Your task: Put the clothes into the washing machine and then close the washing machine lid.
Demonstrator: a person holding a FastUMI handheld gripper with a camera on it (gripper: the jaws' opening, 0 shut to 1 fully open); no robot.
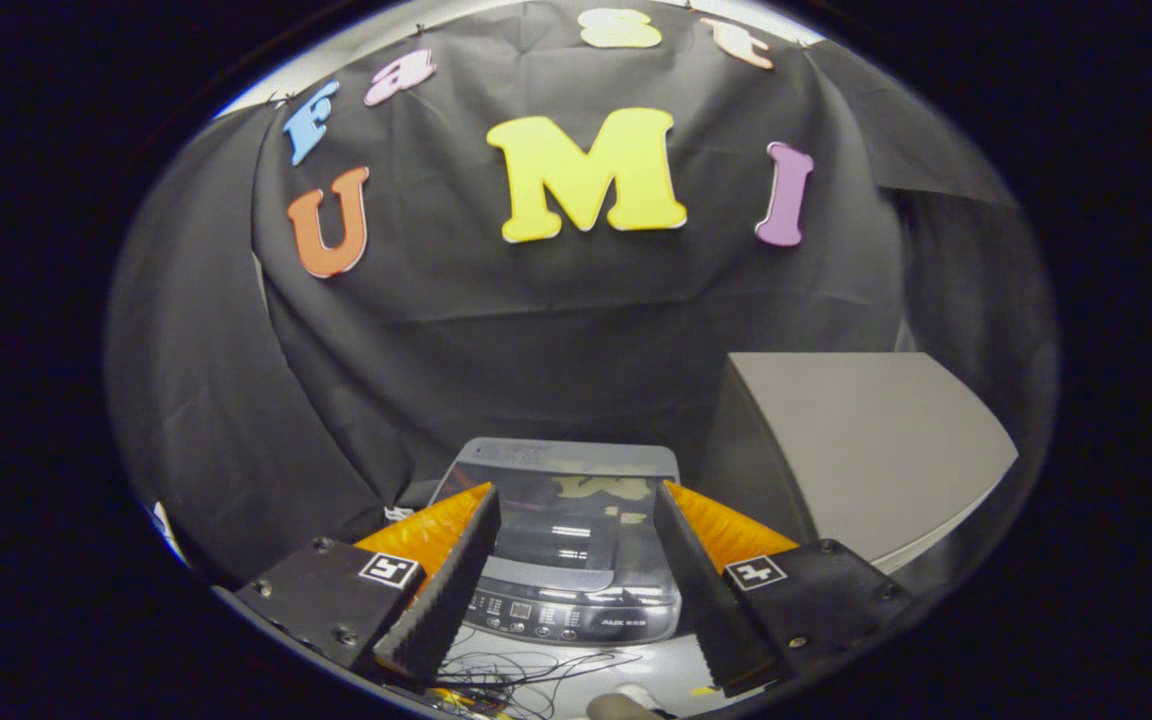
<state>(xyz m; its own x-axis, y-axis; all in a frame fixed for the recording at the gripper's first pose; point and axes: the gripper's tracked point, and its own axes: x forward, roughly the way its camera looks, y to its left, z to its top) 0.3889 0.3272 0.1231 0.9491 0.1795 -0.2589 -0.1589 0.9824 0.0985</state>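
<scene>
Black cloth hangs all round the booth behind everything, creased and draped, and below it I hold my tongs [576,590] wide apart with nothing between them. Going left to right: my left finger [441,590] sits at about seven o'clock, its ridged pad facing inward; between the fingers and just beyond them stands the washer [566,540], seen from above, its glossy lid [561,525] lying flat and shut, the control strip on the near edge; my right finger [701,590] sits at about five o'clock; beyond it at four o'clock is a plain grey box [866,450], close beside the washer. Loose thin wires [526,670] trail at six o'clock, under and between the fingertips. I see no clothes from here, so I cannot tell whether they are already inside or somewhere out of sight. My worries, judging from this: if the clothes are not yet in, that shut lid must be lifted first, and its smooth surface gives my pads little to bite on, so they could slip off. Dropping low could snag the wires and drag them. Swinging right could knock the grey box.
</scene>
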